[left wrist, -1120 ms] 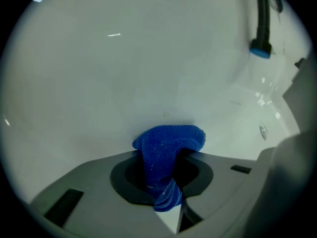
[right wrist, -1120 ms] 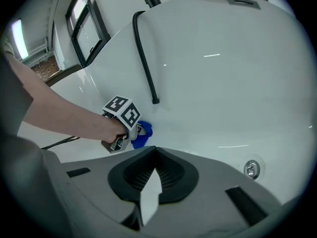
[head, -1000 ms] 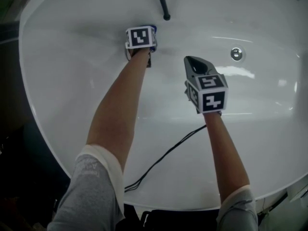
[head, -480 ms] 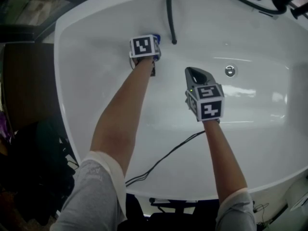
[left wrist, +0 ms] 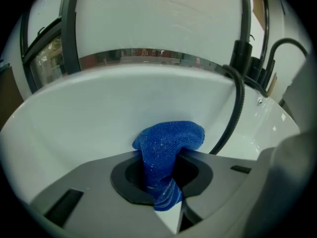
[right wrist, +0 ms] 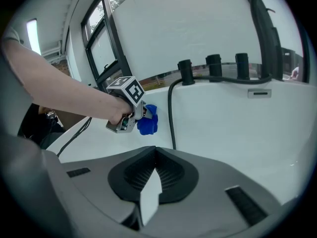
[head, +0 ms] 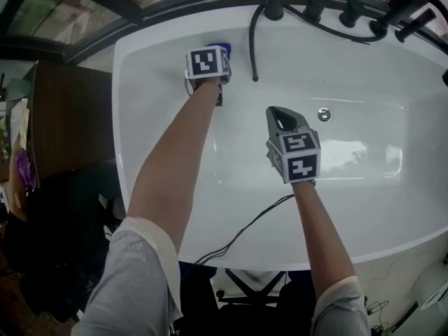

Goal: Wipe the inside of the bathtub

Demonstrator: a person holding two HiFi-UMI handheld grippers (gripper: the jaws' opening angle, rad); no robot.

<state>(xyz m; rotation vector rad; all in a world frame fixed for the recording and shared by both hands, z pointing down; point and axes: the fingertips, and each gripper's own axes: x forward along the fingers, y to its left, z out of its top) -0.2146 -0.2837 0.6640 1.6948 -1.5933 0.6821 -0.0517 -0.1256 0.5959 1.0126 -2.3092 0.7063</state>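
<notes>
Obs., standing at the tub's long side.

- Left gripper: fingers clamped on a bunched blue microfibre cloth. A narrow fold runs down between the fingers and the fatter wad sticks out ahead of the tips.
- The cloth sits at about 11 o'clock in the white oval acrylic bathtub, high on the far wall just under the rim. The wad appears to press on the wall, but I cannot confirm contact.
- Black shower hose: hangs down the far wall from the 12 o'clock rim, just beside the cloth on its 3 o'clock side.
- Right gripper: fingers together with nothing between them. It hovers over the middle of the basin, well apart from the cloth. The round chrome fitting lies at its 2 o'clock.
- A thin black cable trails over the near rim at 6 o'clock, into the basin toward the right arm.

Judgement: wiping is under way at the left end, and most of the basin lies to the 3 o'clock side.

Risks:
1. A stroke toward 3 o'clock meets the hose first, so the cloth or a finger may snag and swing it.
2. Only a thin fold is gripped, so drag on the wall may pull the cloth out.
3. With so little cloth ahead of the tips, the hard fingers could scrape the acrylic.
4. The cable could catch on an arm.
</notes>
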